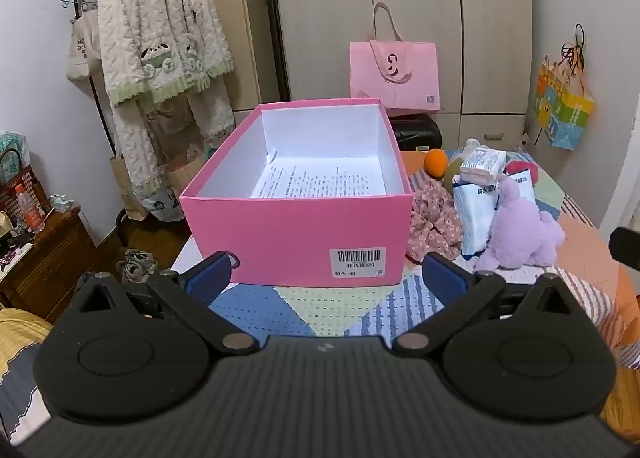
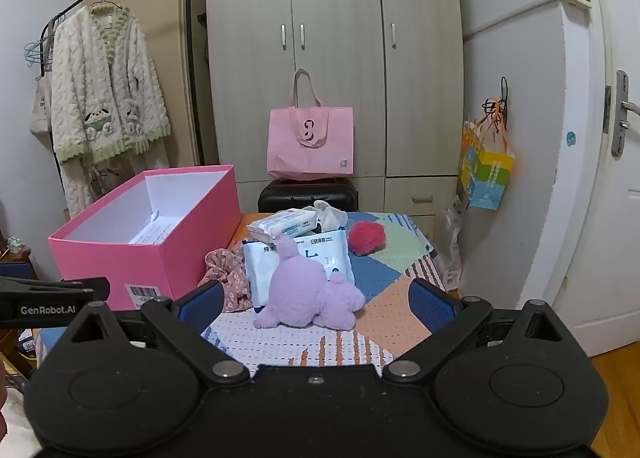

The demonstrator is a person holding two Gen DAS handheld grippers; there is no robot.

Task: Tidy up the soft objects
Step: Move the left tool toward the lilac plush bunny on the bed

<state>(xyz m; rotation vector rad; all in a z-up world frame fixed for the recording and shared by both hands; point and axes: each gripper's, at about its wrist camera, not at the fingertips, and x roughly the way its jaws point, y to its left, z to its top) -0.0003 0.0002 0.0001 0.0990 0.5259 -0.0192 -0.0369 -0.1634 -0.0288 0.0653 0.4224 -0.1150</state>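
An open pink box (image 1: 296, 234) (image 2: 120, 258) stands on the patterned bed cover, holding only a printed sheet (image 1: 320, 179). Right of it lies a pile of soft things: a purple plush toy (image 2: 308, 294) (image 1: 520, 230), a floral cloth (image 2: 226, 270) (image 1: 434, 221), two tissue packs (image 2: 280, 223) (image 2: 328, 254), a red pom-pom (image 2: 366, 238) and an orange plush (image 1: 435, 161). My left gripper (image 1: 326, 274) is open just short of the box's front wall. My right gripper (image 2: 316, 300) is open, with the purple plush just beyond its fingers and untouched.
A pink tote bag (image 2: 310, 141) sits on a black suitcase (image 2: 308, 193) before the wardrobe. A fluffy robe (image 1: 160, 37) hangs on a rack at the left. A wooden nightstand (image 1: 44, 258) stands left of the bed. A colourful bag (image 2: 484, 173) hangs by the door.
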